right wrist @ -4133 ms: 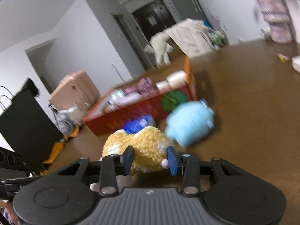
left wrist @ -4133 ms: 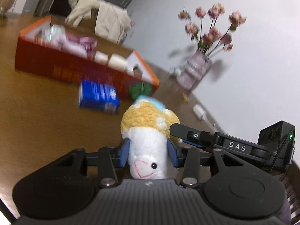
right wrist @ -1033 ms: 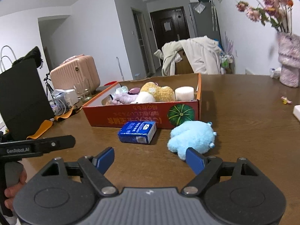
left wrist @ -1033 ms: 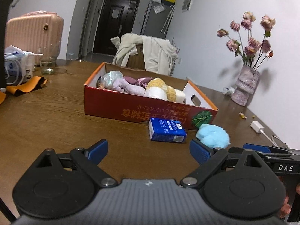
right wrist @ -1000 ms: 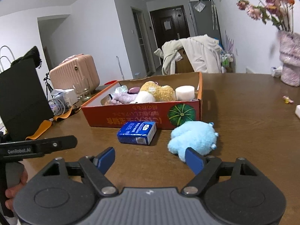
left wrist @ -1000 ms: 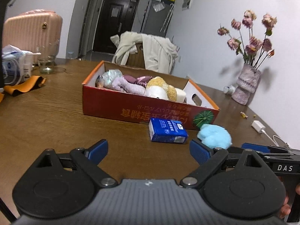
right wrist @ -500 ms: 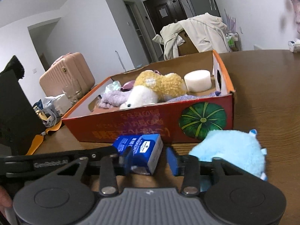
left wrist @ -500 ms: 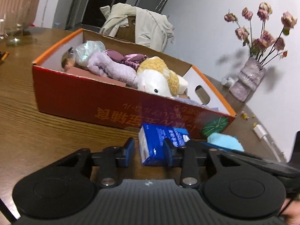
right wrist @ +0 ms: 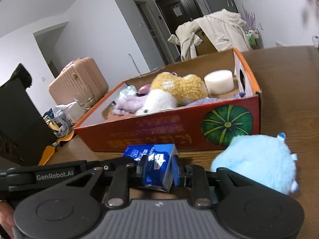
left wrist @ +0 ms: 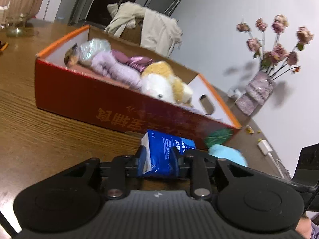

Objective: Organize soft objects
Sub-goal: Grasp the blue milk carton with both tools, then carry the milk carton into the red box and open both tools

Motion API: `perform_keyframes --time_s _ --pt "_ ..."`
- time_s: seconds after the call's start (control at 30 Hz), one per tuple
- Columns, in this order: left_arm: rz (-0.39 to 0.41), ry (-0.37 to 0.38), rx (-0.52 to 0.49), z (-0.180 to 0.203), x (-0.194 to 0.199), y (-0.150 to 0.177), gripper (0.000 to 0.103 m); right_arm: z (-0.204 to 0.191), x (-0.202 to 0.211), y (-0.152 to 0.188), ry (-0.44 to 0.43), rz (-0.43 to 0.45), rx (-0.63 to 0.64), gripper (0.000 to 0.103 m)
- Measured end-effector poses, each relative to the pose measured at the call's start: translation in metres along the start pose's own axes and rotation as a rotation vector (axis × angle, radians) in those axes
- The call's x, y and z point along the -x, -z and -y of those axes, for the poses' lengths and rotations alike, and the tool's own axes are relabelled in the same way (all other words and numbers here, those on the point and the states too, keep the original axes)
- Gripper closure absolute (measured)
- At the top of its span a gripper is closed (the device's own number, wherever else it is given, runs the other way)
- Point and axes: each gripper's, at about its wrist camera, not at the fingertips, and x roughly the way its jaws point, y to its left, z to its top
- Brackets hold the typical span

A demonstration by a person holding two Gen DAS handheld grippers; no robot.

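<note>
Item: blue tissue pack (left wrist: 165, 155), on the bench (left wrist: 39, 135) just near of the red box (left wrist: 111, 101); left gripper (left wrist: 159, 159) and right gripper (right wrist: 157, 169) both had jaws closed narrowly on it from opposite ends. Risk, judged: soft wrapper could crumple or slip if the two pulled unevenly. Blue plush (right wrist: 257, 159) lay just right, near enough to be knocked. Box rim stood close ahead; open room remained at its right end beside the white roll (right wrist: 219, 81).
</note>
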Motion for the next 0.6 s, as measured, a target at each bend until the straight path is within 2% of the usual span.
perform_keyframes --time_s 0.3,0.6 --pt "0.064 0.056 -0.045 0.045 0.075 0.027 0.076 -0.038 0.09 0.016 0.026 0.102 0.068 0.079" --pt "0.092 0.108 -0.09 0.078 0.103 0.039 0.076 -0.048 0.147 0.029 0.059 0.171 0.074 0.079"
